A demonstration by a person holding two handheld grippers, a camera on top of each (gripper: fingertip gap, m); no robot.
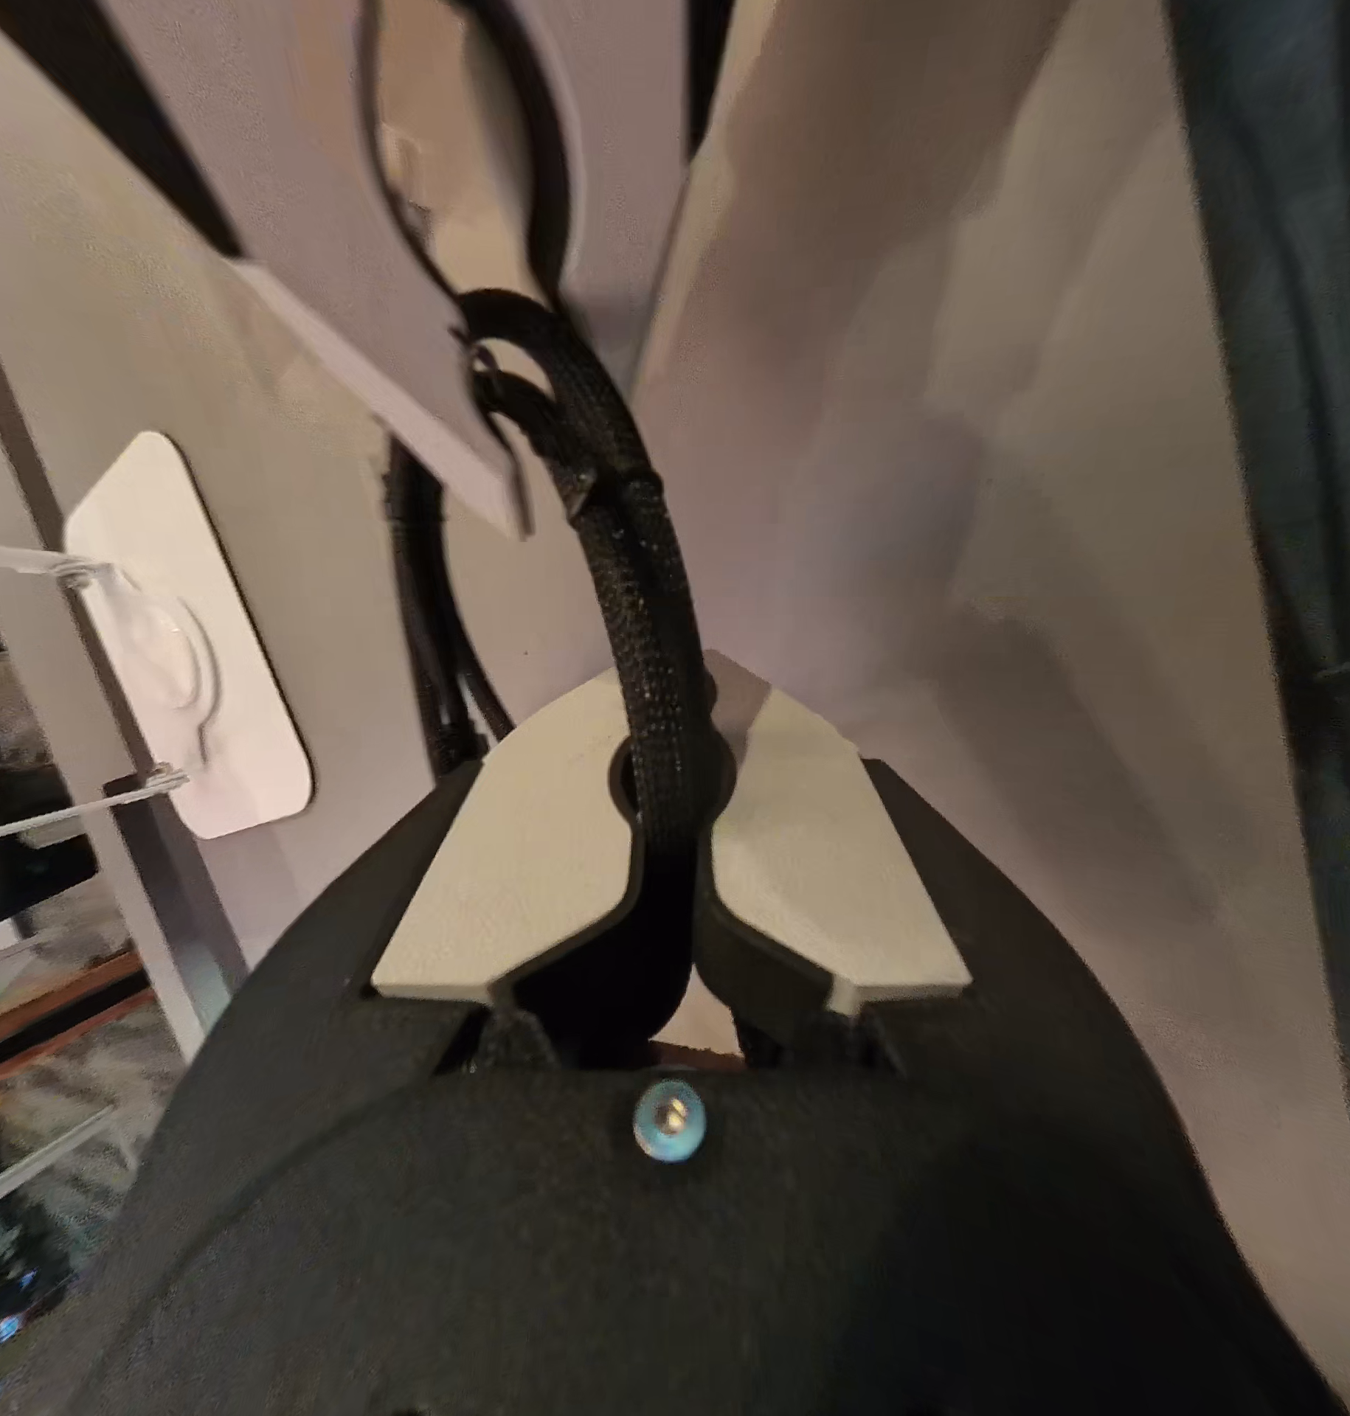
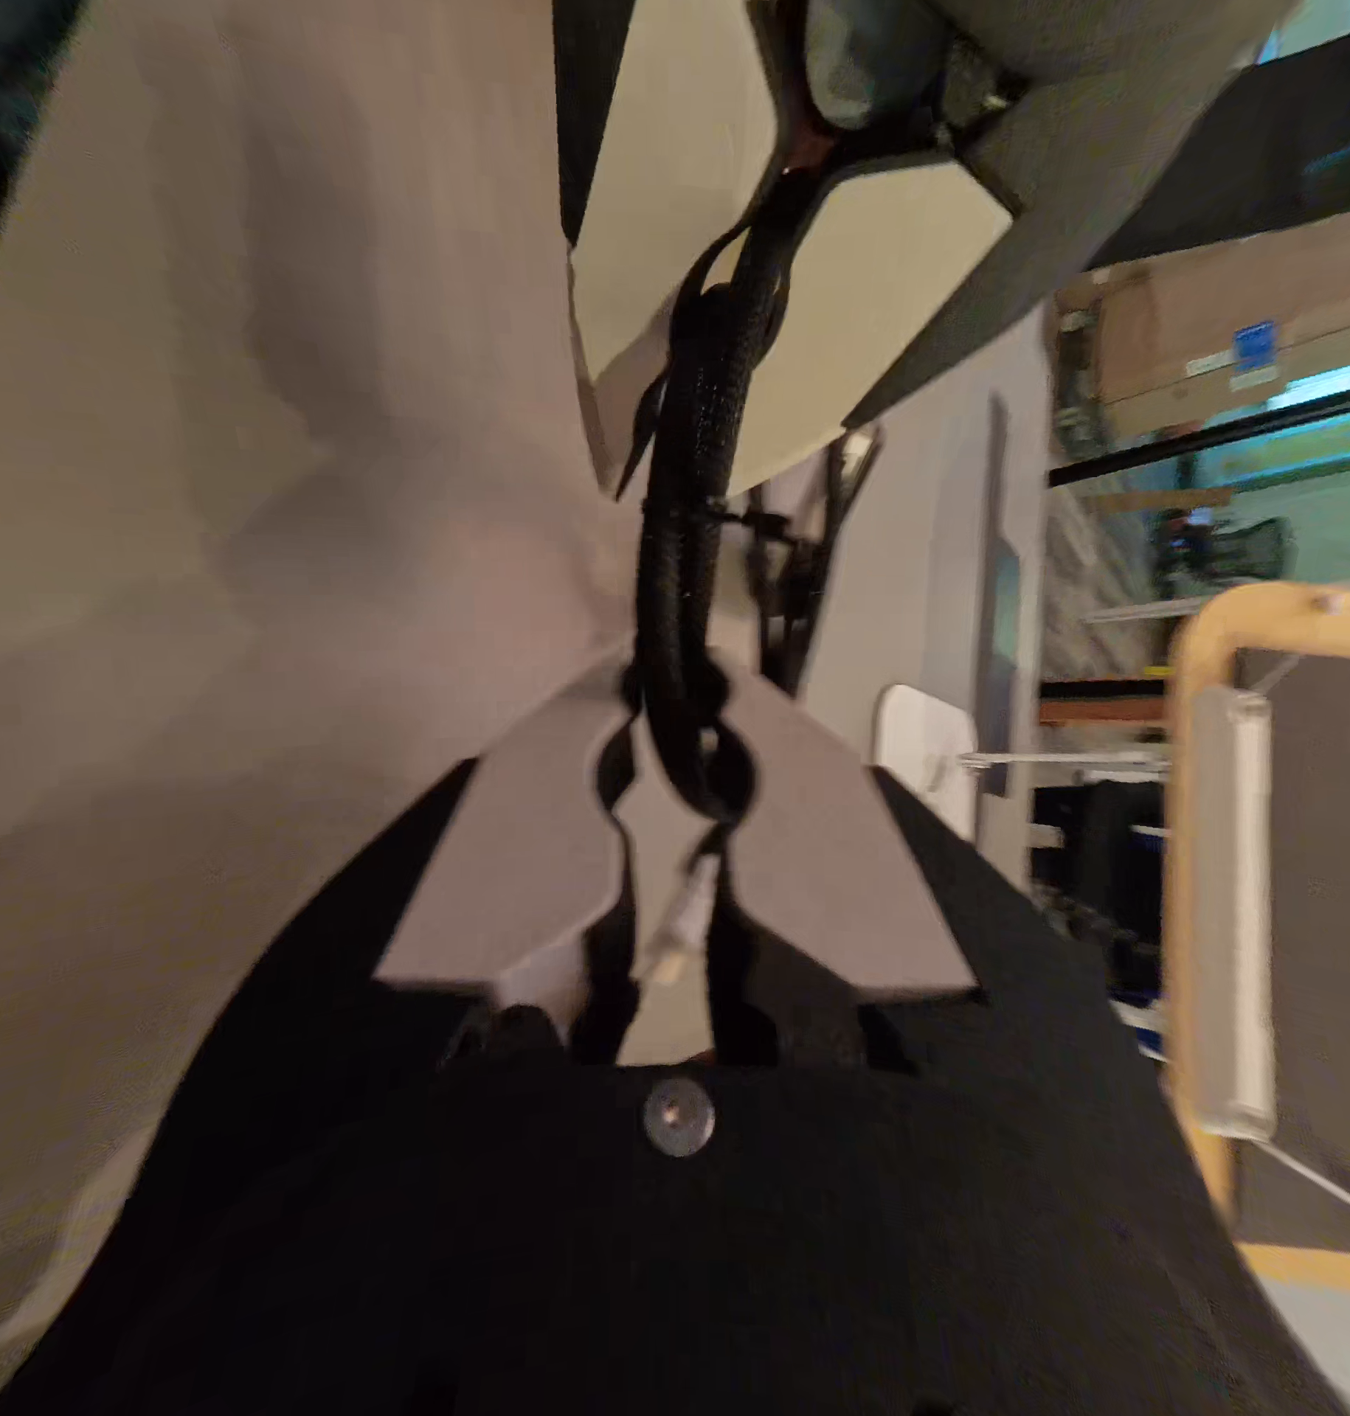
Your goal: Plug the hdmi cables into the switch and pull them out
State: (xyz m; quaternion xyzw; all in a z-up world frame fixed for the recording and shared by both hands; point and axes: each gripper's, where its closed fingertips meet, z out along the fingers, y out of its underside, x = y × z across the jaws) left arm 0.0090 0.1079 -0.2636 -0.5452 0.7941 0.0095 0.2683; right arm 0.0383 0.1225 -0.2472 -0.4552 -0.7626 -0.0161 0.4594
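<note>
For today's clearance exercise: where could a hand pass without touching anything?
Free: the bare wall right of the braided cable. Crowded: left, by the white adhesive hook plate, and between both claws, each shut on cable.

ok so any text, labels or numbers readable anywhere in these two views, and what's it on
Left wrist view: no writing shows.
Blue sticker on the cardboard box, right wrist view: too blurred to read.
Pale label beside it on the same box: too blurred to read.
Black braided cable: no marking shows.
</note>
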